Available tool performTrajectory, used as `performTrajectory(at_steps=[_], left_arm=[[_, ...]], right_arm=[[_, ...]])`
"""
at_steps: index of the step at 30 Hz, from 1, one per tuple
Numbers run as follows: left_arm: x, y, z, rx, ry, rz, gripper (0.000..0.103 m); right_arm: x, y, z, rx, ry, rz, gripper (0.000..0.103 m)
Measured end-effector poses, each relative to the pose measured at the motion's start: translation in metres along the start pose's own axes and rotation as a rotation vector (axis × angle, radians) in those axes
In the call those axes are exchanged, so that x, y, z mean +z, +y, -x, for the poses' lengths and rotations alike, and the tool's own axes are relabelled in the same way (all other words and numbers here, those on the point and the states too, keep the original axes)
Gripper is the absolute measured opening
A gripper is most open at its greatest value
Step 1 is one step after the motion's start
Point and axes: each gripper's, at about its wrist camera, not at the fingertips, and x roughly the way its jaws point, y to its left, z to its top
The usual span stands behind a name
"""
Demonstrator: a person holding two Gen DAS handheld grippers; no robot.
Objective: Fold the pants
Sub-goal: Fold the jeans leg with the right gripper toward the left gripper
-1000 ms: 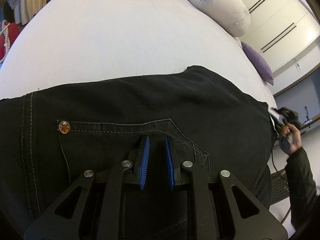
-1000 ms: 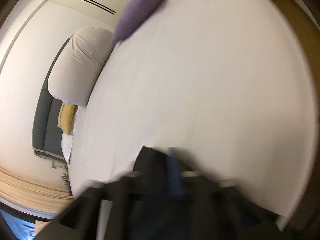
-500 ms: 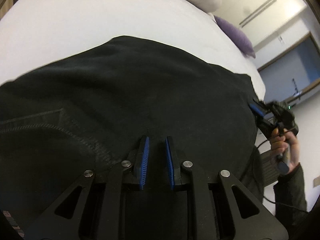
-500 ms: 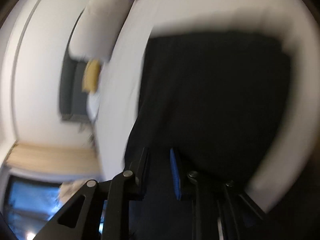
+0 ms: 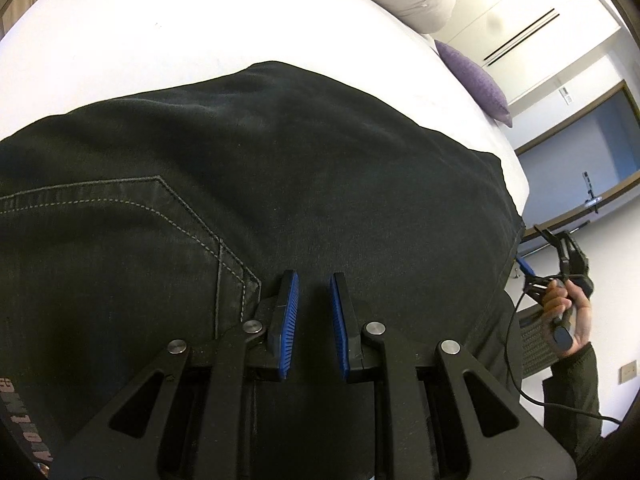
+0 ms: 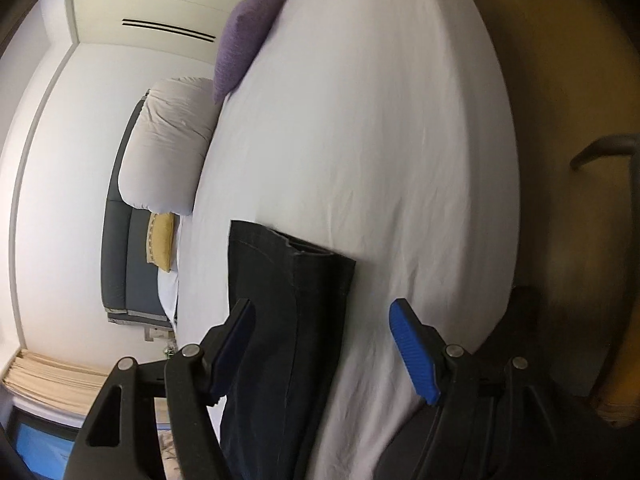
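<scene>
Black jeans (image 5: 280,184) lie folded on the white bed (image 5: 160,32). The left hand-held gripper (image 5: 313,280) sits over them at 6 o'clock, pads slightly apart, apparently pinching nothing. The right hand-held gripper (image 6: 322,312) is spread wide around the hem end.

The pants (image 5: 304,184) are black matt denim cloth with pale stitching. The bed (image 6: 360,152) carries a smooth white cloth sheet, faintly creased. The left tongs (image 5: 313,320) are matt black plastic with shiny metal pins and ribbed blue pads (image 5: 289,320). The purple pillow (image 6: 246,40) looks like coarse woven cloth.
</scene>
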Motion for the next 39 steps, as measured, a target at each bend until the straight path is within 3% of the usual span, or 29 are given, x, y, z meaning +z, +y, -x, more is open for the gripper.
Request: performTrajectory(at_steps=[2,6,11,21,23,25,28,35,39], left_arm=[[0.002,0.002,0.0,0.002,0.002,-0.002,0.016],[0.002,-0.001,0.0,0.008,0.002,-0.006,0.016],[0.002,-0.004,-0.001,0.01,0.003,-0.008,0.016],[0.0,-0.002,-0.002,0.005,0.001,-0.007,0.016],[0.0,-0.002,-0.002,0.003,0.001,-0.006,0.016],[0.0,-0.001,-0.003,0.002,0.0,-0.006,0.016],[-0.001,-0.001,-0.003,0.002,0.0,-0.006,0.016],[-0.002,0.001,-0.004,-0.001,0.001,-0.006,0.016],[-0.003,0.002,-0.005,-0.003,0.001,0.0,0.016]], right_arm=[[0.001,-0.001,-0.03,0.013,0.027,-0.032,0.074],[0.003,-0.001,-0.029,0.065,0.023,-0.048,0.072],[0.006,-0.002,-0.013,0.162,0.03,-0.039,0.052],[0.006,-0.002,-0.038,0.303,0.05,-0.062,0.047],[0.009,-0.003,-0.045,0.32,0.064,-0.064,0.036],[0.011,-0.001,-0.051,0.308,0.074,-0.056,0.023],[0.012,0.004,-0.053,0.3,0.071,-0.036,0.014],[0.004,0.025,-0.047,0.201,0.03,0.052,0.011],[-0.012,0.07,-0.036,0.14,0.024,0.221,0.011]])
